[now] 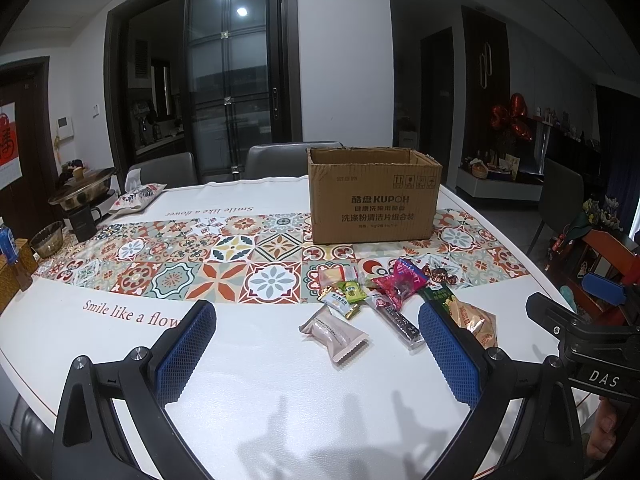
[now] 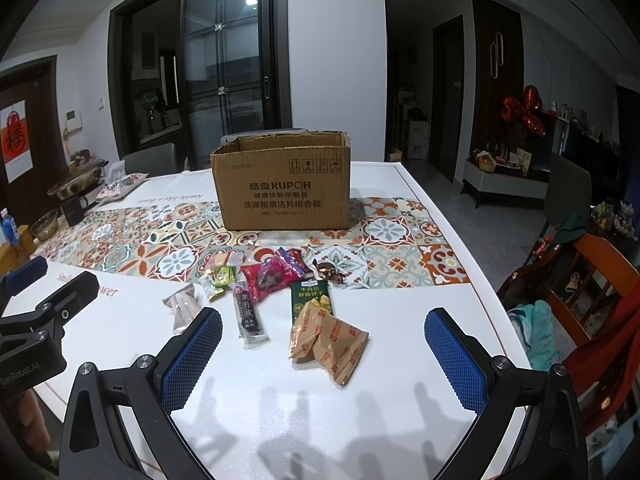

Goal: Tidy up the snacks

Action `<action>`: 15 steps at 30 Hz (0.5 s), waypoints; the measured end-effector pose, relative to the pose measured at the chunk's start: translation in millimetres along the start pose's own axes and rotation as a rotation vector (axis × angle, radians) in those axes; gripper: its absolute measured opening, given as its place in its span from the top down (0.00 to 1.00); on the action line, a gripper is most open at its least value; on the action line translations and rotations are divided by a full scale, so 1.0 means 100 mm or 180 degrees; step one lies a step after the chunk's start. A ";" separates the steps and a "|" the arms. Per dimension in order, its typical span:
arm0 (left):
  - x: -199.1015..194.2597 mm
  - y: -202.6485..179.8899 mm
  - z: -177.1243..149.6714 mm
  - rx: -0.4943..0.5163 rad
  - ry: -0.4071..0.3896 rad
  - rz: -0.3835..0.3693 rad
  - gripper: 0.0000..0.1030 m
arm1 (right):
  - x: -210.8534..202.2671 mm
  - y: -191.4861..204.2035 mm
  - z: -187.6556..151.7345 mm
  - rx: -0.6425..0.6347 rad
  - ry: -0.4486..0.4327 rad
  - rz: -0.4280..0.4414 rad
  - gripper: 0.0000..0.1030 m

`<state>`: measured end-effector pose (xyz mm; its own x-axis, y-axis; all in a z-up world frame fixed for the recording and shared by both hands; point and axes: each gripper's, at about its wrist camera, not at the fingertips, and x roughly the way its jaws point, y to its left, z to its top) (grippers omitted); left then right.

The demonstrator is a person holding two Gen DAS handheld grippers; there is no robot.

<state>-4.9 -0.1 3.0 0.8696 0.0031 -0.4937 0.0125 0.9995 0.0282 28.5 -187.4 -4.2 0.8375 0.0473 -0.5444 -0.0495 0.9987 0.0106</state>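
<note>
1. Nearest to my lenses are the blue pads: left hand-held gripper and right hand-held gripper both hover low over the tabletop, spread wide, gripping nothing.
2. Snacks sit in a loose pile on the near side of the tabletop, between me and the box. That box is open-topped, upright on the tiled runner, well behind the pile. Can't see if anything's inside.
3. From the right wrist view, the tan pack is closest, overlapping the bottom of the green pack. The dark bar lies just left of those, with the magenta bag behind it.
4. From the left wrist view, the pink pack lies on its own at the pile's near-left edge, so it's the easy one for my left side.
5. My read: nothing's been moved yet, so step one is a first pick.
6. How I'd do it well: take the tan pack with the right, since it's on top and nothing pins it. Come straight down, pads on either side of the puffy middle, and squeeze gently because crinkly film slips and crushes easily.
7. Lift clear before heading toward the box, or the green pack probably drags along.
8. Watch the two rigs; they're close side by side, so I'd go one at a time.
</note>
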 end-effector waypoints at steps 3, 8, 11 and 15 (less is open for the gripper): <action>0.00 0.00 0.00 0.0000 -0.0001 0.0001 0.00 | 0.00 0.00 0.00 0.0001 0.0001 0.0001 0.01; 0.00 0.00 0.00 -0.0001 -0.0001 0.0002 0.00 | 0.02 0.00 0.02 0.0000 0.0005 0.0001 0.01; 0.00 0.00 0.00 -0.0003 0.0003 -0.0002 0.00 | 0.01 -0.01 0.05 0.0000 0.0010 0.0003 0.01; 0.00 0.00 -0.02 -0.0005 0.0013 -0.0016 0.00 | 0.01 0.00 0.02 0.0001 0.0018 0.0005 0.01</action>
<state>-5.5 0.0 1.4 0.8675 -0.0017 -0.4974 0.0159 0.9996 0.0243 30.5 -187.3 -3.0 0.8344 0.0487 -0.5491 -0.0505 0.9987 0.0117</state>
